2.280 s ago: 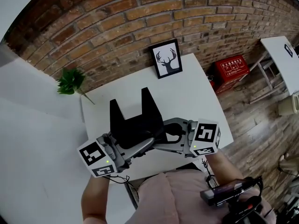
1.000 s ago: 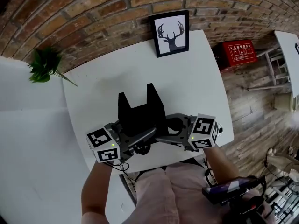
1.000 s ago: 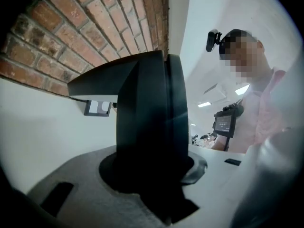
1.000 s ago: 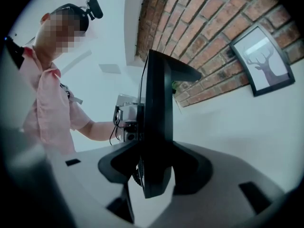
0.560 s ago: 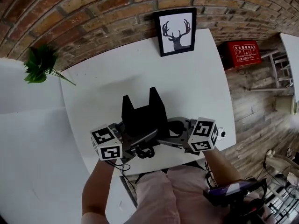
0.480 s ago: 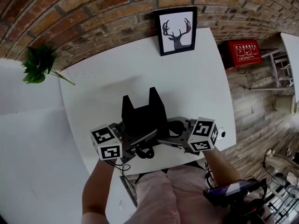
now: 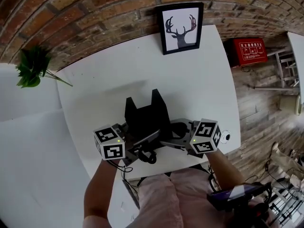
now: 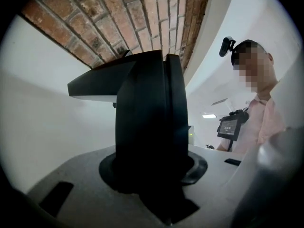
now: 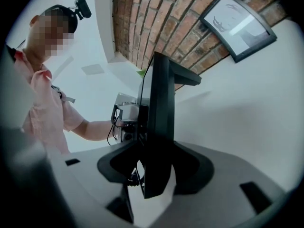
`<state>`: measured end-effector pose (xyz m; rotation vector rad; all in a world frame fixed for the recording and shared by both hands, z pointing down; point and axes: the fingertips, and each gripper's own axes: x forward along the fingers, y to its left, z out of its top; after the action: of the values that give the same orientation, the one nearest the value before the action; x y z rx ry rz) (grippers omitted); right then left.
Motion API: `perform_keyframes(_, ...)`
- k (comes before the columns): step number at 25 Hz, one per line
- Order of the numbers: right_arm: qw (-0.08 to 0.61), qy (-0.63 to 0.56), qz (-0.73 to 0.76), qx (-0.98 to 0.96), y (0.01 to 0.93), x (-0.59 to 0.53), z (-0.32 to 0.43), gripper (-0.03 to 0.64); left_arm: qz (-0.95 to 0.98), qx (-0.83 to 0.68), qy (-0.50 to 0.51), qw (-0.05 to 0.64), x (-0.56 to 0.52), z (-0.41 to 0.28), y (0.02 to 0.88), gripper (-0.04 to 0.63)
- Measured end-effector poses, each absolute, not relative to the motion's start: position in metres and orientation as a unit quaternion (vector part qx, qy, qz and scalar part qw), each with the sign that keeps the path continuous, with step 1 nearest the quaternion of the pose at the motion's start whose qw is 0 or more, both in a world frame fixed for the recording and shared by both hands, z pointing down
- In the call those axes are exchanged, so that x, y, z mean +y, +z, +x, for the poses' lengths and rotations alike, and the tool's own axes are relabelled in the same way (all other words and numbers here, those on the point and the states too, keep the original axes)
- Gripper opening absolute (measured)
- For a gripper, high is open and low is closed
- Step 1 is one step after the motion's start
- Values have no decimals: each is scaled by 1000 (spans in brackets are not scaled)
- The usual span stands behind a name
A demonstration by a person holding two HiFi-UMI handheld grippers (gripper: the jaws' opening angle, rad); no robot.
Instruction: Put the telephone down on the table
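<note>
Telephone (image 7: 145, 114): held low at table's (image 7: 199, 75) near edge | left gripper (image 7: 153, 137) clamped on it | right gripper (image 7: 164, 141) jaws opening, its edge between them | risk: toppled off edge if released unseated.

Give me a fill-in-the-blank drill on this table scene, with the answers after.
The telephone is ___ in colour.
The framed deer picture stands by the ___ wall.
The box on the wooden floor is ___.
The plant has ___ leaves.
Missing words: black; brick; red; green.
</note>
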<state>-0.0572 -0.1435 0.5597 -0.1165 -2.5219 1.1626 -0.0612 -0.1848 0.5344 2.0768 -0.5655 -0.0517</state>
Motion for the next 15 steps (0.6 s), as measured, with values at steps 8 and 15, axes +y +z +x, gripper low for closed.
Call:
perform_keyframes(8, 190, 431, -36, -881, 569, -144, -58, 221, 832, -230, -22, 504, -186, -63, 548, 167)
perform_keyframes(15, 202, 445, -28, -872, 573, -146, -60, 227, 809, -230, -38, 540, -189, -67, 555, 167)
